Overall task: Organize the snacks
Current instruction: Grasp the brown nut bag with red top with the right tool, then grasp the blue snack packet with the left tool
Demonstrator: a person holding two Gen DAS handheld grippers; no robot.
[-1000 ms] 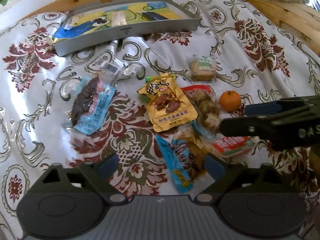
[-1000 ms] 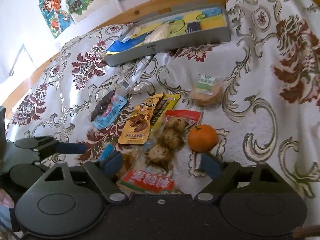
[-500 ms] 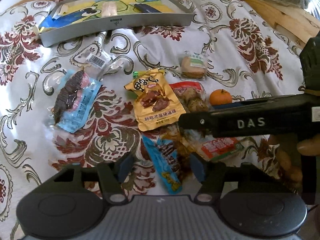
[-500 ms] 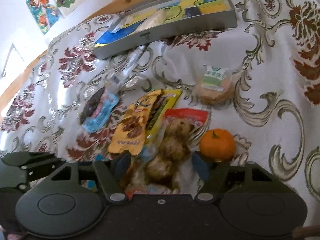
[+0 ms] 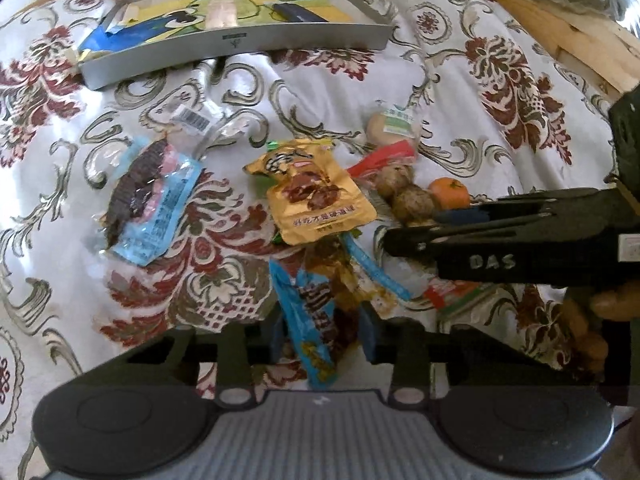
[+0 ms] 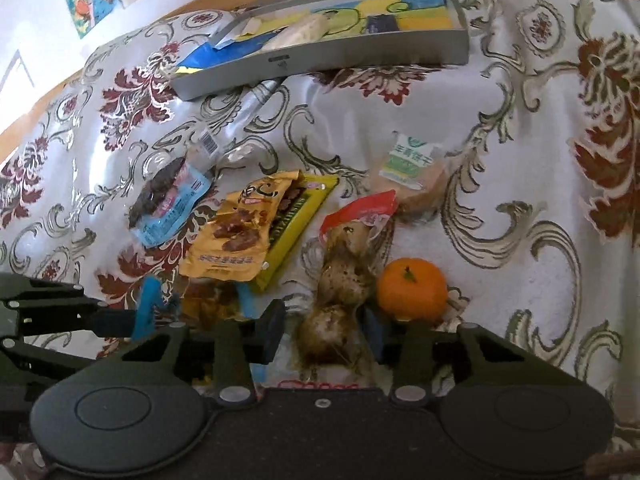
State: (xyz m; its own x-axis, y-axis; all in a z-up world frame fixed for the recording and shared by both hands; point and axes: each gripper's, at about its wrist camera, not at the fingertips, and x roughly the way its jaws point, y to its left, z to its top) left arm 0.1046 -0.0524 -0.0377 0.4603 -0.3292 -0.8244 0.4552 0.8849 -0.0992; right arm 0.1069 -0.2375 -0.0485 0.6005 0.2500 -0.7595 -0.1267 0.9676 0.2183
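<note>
my left gripper [image 5: 323, 330] has its pads either side of the blue snack packet [image 5: 310, 312], whether they press it i can't tell; my right gripper [image 6: 324, 330] brackets the meatball pack [image 6: 340, 280] (mandarin [image 6: 412, 290] just beside), grip unclear too. grey tray [image 6: 360, 54] sits beyond.

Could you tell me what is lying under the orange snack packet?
Under the orange snack packet lies a yellow packet, its right edge sticking out. How far it extends beneath is covered.
</note>
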